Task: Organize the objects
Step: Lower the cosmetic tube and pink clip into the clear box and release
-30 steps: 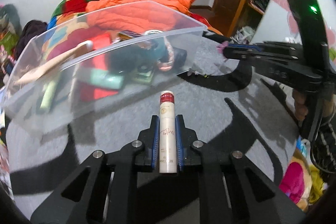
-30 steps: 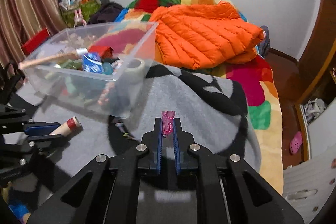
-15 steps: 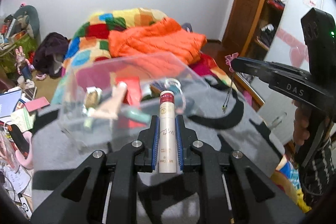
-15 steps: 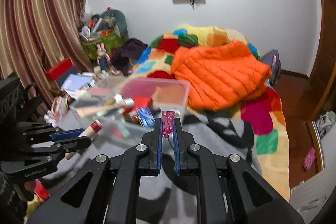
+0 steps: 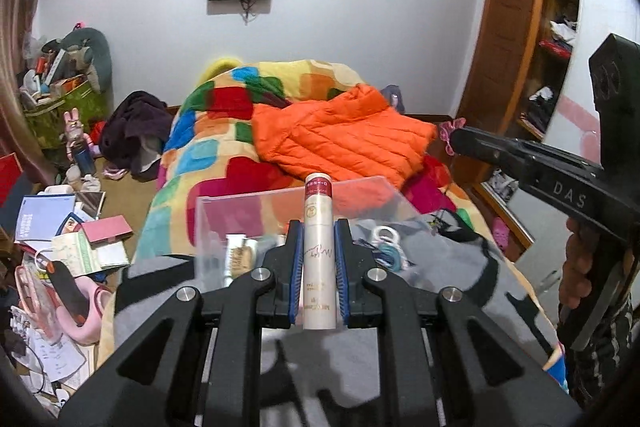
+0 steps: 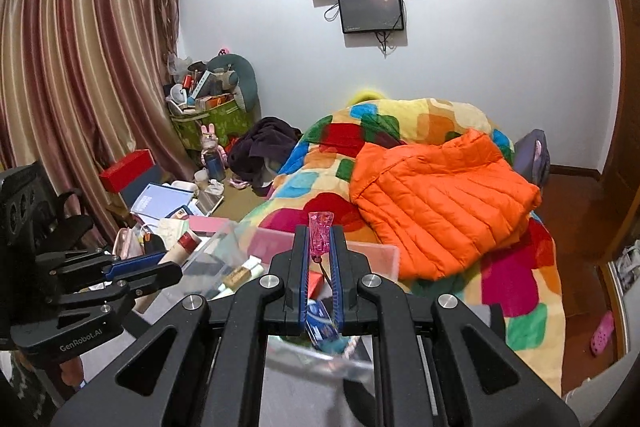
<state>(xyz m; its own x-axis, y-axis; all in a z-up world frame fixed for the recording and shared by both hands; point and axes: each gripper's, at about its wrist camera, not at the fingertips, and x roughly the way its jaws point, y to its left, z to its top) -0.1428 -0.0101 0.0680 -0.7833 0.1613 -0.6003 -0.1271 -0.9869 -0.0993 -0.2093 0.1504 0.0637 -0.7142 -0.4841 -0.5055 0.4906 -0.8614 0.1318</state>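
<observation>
You've got the cream tube [image 5: 319,255] with its red cap clamped lengthwise in your left gripper [image 5: 319,259], jaws squeezed nearly together on its sides, and the little pink clip [image 6: 320,233] is pinched at the very tip of your right gripper [image 6: 320,251], jaws almost fully closed, a thin cord trailing down from it. Both are up in the air now, right above the near edge of the clear plastic bin [image 5: 280,203], where a second ago that bin loomed large and close off to the left and the tube sat low over the grey blanket [image 5: 452,259]. So you've lifted both items and swung round; the bin now lies straight ahead and below, already holding a tube, a ring of tape and a blue packet. That puts you in place for a drop, I'd say. Beyond, the orange jacket [image 6: 440,203] sprawls on the patchwork bedspread [image 5: 208,163], with clutter on the floor far left.
</observation>
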